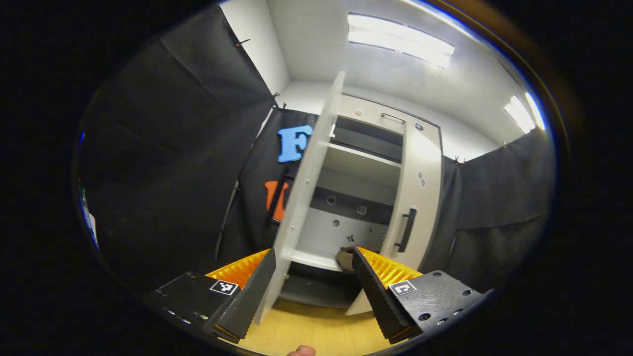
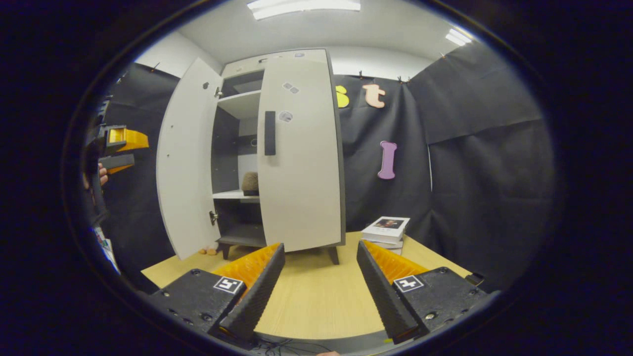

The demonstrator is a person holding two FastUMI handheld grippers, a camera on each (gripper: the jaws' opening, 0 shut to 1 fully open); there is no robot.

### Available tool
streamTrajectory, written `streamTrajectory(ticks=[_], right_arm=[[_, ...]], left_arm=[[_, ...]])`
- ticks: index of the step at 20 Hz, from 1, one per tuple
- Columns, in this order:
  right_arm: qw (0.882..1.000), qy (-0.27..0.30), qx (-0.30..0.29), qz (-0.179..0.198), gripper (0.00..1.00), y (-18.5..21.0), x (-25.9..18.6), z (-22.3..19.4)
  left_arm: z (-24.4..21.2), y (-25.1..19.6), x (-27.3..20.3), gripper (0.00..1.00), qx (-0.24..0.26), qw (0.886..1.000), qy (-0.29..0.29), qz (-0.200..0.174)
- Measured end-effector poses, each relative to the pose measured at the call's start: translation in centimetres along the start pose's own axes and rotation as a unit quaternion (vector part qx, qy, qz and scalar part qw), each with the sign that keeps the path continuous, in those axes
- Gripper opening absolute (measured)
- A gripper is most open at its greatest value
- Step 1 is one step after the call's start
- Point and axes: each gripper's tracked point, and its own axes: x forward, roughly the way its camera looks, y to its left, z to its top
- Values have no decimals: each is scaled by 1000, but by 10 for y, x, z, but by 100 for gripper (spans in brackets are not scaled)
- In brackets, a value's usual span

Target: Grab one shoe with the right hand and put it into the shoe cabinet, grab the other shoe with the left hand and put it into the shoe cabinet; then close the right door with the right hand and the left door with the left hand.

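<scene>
Shoe cabinet (image 2: 296, 148) stands on the wooden table (image 2: 321, 296); all positions below are given from it. Right door (image 2: 299, 158) sits shut, or nearly so, its dark handle (image 2: 269, 132) facing out. Left door (image 2: 185, 163) hangs wide open, swung out to the cabinet's left. One shoe (image 2: 250, 183), brownish and rounded, rests on the middle shelf (image 2: 232, 195) inside; a second shoe cannot be made out.

Left gripper (image 1: 311, 291) hangs in front of the open door's edge, fingers spread wide with nothing between them, likely lined up to push that door closed. Right gripper (image 2: 319, 284) waits well back from the cabinet front, also wide and empty, probably clear of the swing. Stacked books (image 2: 385, 230) lie to the cabinet's right.
</scene>
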Motion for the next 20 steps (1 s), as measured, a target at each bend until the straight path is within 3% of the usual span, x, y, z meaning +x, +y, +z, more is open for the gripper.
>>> streamTrajectory(ticks=[3, 4, 7, 14, 15, 18, 19, 20], right_arm=[[1000, -6, 5, -2, 96, -1, 0, 6], [1000, -7, 6, -3, 96, 0, 1, 7], [1000, -10, 4, -6, 96, -1, 5, 11], [1000, -7, 1, -21, 95, -11, 9, 14], [1000, -7, 0, -24, 96, -13, 9, 14], [1000, -1, -5, -25, 95, -12, 11, 11], [1000, -1, -7, -26, 96, -12, 12, 11], [1000, 0, -8, -25, 95, -11, 14, 10]], left_arm=[[22, 57, 40, 95, -7, 998, -19, 54], [22, 75, 53, 99, -11, 997, -18, 68], [25, 108, 88, 95, -23, 994, -15, 105], [-3, 121, 142, 95, -32, 994, 20, 103], [-6, 119, 145, 99, -29, 994, 23, 103], [-3, 119, 147, 94, -18, 995, 16, 101], [-3, 116, 148, 99, -18, 995, 15, 94], [-3, 115, 149, 89, -24, 996, 18, 88]])
